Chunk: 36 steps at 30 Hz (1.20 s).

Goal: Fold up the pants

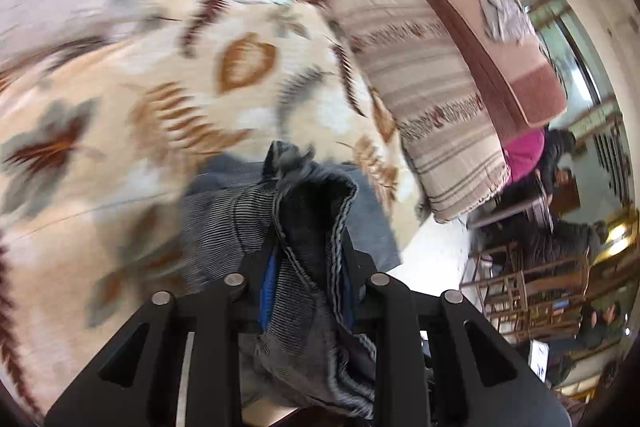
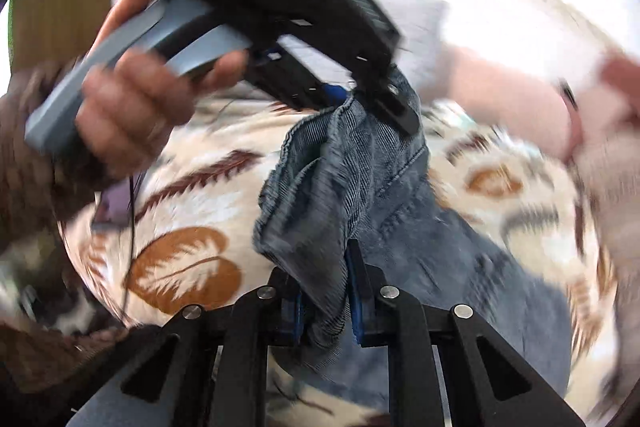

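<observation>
Corduroy, grey-blue: pants (image 2: 360,171) hang lifted between two hand-held grippers above a bed, their lower part trailing down onto the cover.
Far left, hand: a person's hand (image 2: 132,107) squeezes the grey handle of the left gripper (image 2: 362,99), seen across from the right wrist camera; a dark cable dangles beneath it.
Left gripper: its fingers are pressed together on a bunched edge of the pants, with ribbed cuff and seam crowded between the blue pads (image 1: 266,291) in its own view.
Centre, right gripper (image 2: 326,301): pinching a second fold of the same cloth, which spills out thickly over its fingers.
Bedspread (image 1: 120,99): cream with brown and grey leaves, lying under the hanging garment; the views are smeared, suggesting quick motion.
Right, bedding: a striped pillow (image 1: 432,99) and a folded pink-brown blanket (image 1: 480,27) sit stacked at the bed's edge, near the pants.
Risk, grip: both holds look bulky and uneven, so a layer could slide free mid-swing and the fold would land crooked.
Risk, surroundings: the trailing leg could drag and ruck the bedspread, or the fold could come down against the pillow rather than flat.
Risk, cable: the loose cord could snag in the cloth.
</observation>
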Each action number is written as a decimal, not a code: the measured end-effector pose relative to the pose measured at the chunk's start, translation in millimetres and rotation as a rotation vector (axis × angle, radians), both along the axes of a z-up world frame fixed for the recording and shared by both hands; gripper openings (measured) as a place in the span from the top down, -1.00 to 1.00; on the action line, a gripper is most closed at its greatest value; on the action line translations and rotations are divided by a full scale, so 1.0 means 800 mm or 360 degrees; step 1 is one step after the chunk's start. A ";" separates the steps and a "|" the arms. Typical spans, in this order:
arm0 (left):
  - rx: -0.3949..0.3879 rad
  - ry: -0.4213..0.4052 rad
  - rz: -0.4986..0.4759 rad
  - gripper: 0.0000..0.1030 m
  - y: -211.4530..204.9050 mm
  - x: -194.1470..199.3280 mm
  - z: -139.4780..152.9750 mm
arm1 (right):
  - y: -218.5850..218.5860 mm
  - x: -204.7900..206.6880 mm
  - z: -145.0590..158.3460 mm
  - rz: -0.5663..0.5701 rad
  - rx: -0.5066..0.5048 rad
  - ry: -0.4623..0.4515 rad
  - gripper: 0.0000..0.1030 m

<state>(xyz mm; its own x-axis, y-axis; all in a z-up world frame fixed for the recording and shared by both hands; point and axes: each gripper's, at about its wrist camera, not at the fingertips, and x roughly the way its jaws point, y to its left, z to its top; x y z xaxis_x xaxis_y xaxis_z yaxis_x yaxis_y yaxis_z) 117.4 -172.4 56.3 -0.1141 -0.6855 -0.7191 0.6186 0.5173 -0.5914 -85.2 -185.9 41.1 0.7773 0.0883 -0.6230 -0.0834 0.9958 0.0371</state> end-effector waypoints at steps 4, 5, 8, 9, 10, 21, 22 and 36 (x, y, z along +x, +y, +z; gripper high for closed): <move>0.0110 0.0094 -0.0080 0.48 -0.099 -0.020 -0.042 | -0.109 -0.029 -0.026 -0.0285 0.0328 0.0116 0.64; 0.0184 0.0129 -0.0084 0.48 -0.124 -0.025 -0.061 | -0.130 -0.032 -0.037 -0.0338 0.0390 0.0157 0.58; 0.0415 0.0157 -0.0099 0.48 -0.176 -0.039 -0.103 | -0.193 -0.046 -0.082 -0.0496 0.0631 0.0325 0.56; 0.0448 0.0151 -0.0116 0.48 -0.183 -0.043 -0.106 | -0.211 -0.053 -0.094 -0.0520 0.0726 0.0353 0.53; 0.0455 0.0119 -0.0147 0.48 -0.189 -0.048 -0.100 | -0.220 -0.059 -0.097 -0.0523 0.0773 0.0351 0.40; 0.0564 -0.0462 -0.0558 -0.74 -0.173 -0.042 -0.016 | -0.263 -0.089 -0.102 -0.0425 0.1094 0.0199 -0.40; 0.0601 -0.0452 -0.0577 -0.74 -0.176 -0.040 -0.026 | -0.261 -0.083 -0.104 -0.0433 0.1096 0.0212 -0.41; 0.0765 -0.0428 -0.0813 -0.73 -0.207 -0.043 -0.109 | -0.235 -0.062 -0.125 -0.0348 0.1495 0.0271 -0.42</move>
<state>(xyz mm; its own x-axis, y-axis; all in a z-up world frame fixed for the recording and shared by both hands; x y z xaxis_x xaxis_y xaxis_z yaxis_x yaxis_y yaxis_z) 82.7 -337.9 -31.3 -0.1119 -0.1977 -0.9739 0.9424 0.2899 -0.1671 -134.8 -374.0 -58.7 0.7416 0.4705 -0.4782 0.1796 0.5475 0.8173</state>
